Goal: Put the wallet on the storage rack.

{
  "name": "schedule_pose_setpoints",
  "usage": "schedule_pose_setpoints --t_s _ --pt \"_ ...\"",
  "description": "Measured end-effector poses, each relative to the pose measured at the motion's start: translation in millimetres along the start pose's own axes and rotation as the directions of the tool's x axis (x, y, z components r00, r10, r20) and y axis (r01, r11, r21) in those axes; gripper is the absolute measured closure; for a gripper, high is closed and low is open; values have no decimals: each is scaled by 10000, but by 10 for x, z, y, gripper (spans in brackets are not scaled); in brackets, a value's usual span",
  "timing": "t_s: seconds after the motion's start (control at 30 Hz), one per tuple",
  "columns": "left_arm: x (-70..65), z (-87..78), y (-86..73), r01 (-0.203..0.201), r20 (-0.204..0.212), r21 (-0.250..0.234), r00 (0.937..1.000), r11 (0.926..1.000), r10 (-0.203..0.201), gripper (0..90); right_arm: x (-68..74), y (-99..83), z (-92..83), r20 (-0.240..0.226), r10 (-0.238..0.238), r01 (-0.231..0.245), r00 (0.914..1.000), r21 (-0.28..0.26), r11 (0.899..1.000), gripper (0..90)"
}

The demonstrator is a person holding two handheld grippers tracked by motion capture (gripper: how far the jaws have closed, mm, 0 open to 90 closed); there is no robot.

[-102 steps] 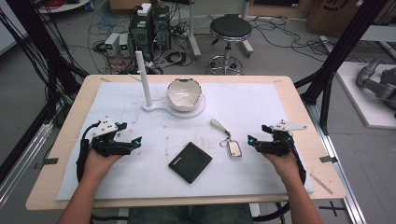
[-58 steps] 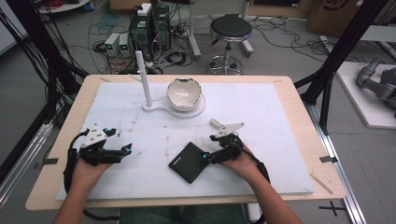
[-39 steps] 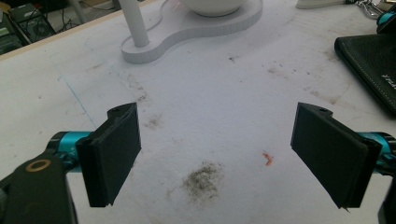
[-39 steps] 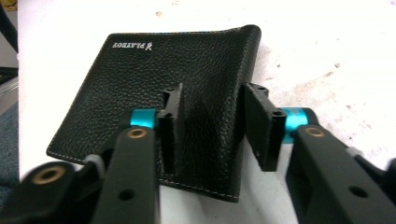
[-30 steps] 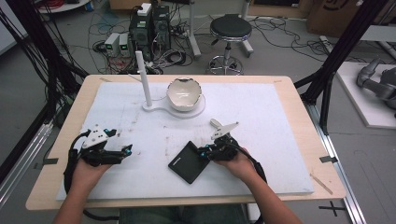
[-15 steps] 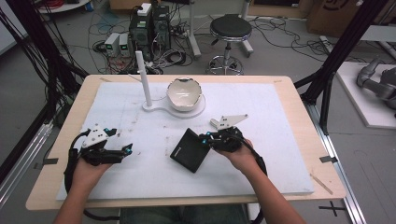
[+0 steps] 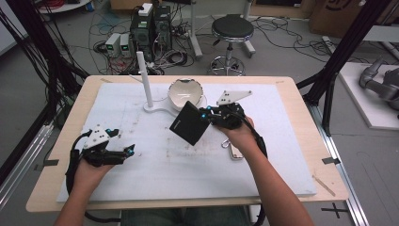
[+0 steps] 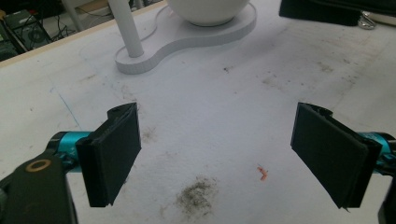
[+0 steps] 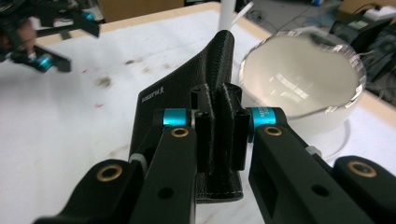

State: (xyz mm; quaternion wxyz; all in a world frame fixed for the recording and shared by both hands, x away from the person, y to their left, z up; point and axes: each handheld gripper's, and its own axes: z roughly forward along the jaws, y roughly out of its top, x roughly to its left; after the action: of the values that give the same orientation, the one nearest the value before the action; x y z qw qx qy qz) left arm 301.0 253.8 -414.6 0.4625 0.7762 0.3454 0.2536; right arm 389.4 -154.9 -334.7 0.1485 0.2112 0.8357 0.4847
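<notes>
My right gripper (image 7: pixel 207 114) (image 9: pixel 219 130) is shut on a black leather wallet (image 7: pixel 189 123) (image 9: pixel 187 93), gripping its edge and holding it tilted in the air above the white mat, just in front of the bowl. The wallet stands edge-on between the jaws in the right gripper view. A white bowl (image 7: pixel 185 92) (image 9: pixel 299 79) sits on a white stand with an upright post (image 7: pixel 145 80). My left gripper (image 7: pixel 128 151) (image 8: pixel 219 154) rests near the mat's left front, open, with bare mat between its pads.
A key fob with a ring (image 7: pixel 234 151) lies on the mat under my right forearm. The white mat (image 7: pixel 155 165) covers most of the wooden table (image 7: pixel 306 113). The stand's base (image 8: pixel 187 37) lies ahead of my left gripper.
My right gripper came in from the right, closed on the wallet and has lifted it off the mat toward the bowl. The left hand has stayed in place.
</notes>
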Motion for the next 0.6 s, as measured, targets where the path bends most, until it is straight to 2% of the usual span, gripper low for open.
schedule_pose_setpoints --t_s 0.23,0.47,0.6 --pt "-2 4 8 -18 29 16 10000 10000 18 159 -159 270 27 640 -325 327 9974 -7 9995 854" --pt "-1 12 14 -33 27 -22 10000 10000 33 159 -306 443 84 1117 -375 381 9930 -33 9993 854" --pt "-1 15 19 -48 42 -9 10000 10000 48 159 -422 575 155 1541 -464 466 9870 20 9989 854"
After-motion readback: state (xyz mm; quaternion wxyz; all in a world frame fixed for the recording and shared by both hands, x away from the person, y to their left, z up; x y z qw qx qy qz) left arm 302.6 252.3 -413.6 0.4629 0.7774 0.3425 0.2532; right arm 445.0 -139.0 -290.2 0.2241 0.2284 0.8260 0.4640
